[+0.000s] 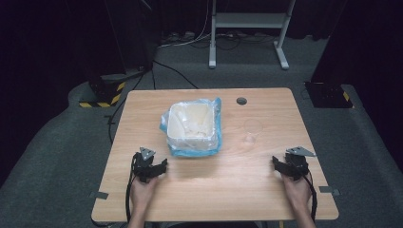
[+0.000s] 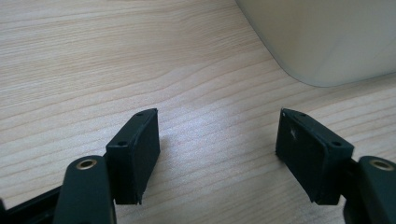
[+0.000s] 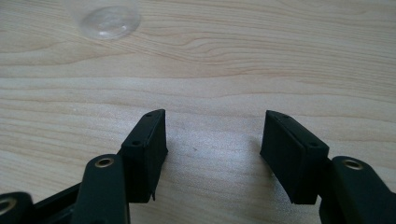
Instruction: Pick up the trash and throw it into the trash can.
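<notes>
Two tools sat low on the pale wooden bench [image 1: 266,190] as I read the layout, one at each near corner, and the question was which of them lay closer to what. My left tool [image 1: 154,164] had its jaws spread wide with nothing between them, and just ahead of it and slightly to its right stood the square white plastic bin [image 1: 192,124], lined with a light blue bag whose edge spilled over the rim; in the left gripper view a rounded corner of that bin [image 2: 327,42] rose at the upper right, near the jaw tips but not touching them. My right tool [image 1: 284,164] was likewise wide apart and empty, resting on the bench. Forward of it and off to its left stood the small clear plastic cup [image 1: 252,129], upright as far as I could judge, though its transparency made the outline faint from above. In the right gripper view that cup [image 3: 108,18] showed at the top left, well beyond the jaws, with bare wood grain between. So the cup lay between the bin and my right tool, plainly nearer the right hand than the left, while the bin belonged to the left side. I judged that a reach for the cup would want the right tool swung leftward and pushed forward, since its jaws pointed past the cup rather than at it.
</notes>
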`<state>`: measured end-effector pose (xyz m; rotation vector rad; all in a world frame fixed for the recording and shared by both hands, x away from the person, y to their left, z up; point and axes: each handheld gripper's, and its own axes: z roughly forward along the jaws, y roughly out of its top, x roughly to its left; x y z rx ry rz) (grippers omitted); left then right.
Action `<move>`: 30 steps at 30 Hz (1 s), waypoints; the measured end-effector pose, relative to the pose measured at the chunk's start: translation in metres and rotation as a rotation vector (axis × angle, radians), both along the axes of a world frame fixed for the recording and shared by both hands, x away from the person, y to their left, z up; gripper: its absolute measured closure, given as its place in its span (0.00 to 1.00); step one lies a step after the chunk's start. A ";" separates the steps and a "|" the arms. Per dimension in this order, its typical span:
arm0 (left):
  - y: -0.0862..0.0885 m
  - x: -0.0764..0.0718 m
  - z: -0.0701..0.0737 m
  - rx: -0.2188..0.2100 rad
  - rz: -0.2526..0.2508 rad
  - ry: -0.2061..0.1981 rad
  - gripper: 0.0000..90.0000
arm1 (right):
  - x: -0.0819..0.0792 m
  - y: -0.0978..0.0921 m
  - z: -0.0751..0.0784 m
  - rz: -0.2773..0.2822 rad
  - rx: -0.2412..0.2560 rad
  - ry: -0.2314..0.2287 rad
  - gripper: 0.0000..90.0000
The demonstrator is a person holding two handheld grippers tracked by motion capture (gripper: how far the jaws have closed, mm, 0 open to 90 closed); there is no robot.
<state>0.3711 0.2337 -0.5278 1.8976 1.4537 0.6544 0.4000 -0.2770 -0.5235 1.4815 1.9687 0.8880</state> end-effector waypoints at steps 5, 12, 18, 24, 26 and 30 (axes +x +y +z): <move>0.000 0.000 0.000 0.000 0.000 0.000 0.34 | 0.000 0.000 0.000 0.000 0.000 0.000 0.44; 0.000 0.000 0.000 -0.001 0.000 0.000 0.34 | 0.000 0.000 0.000 0.001 0.000 0.000 0.44; 0.000 0.000 0.000 0.000 0.000 0.000 0.34 | 0.000 0.000 0.000 0.000 0.000 0.000 0.45; 0.000 0.000 0.000 0.000 0.001 0.000 0.34 | 0.000 0.000 0.000 0.002 -0.001 -0.001 0.45; 0.000 0.000 0.000 0.000 0.000 0.000 0.34 | 0.000 0.000 0.000 -0.001 0.000 0.000 0.46; 0.000 0.000 0.000 0.000 0.001 0.000 0.34 | 0.000 -0.001 0.001 -0.001 -0.001 0.004 0.47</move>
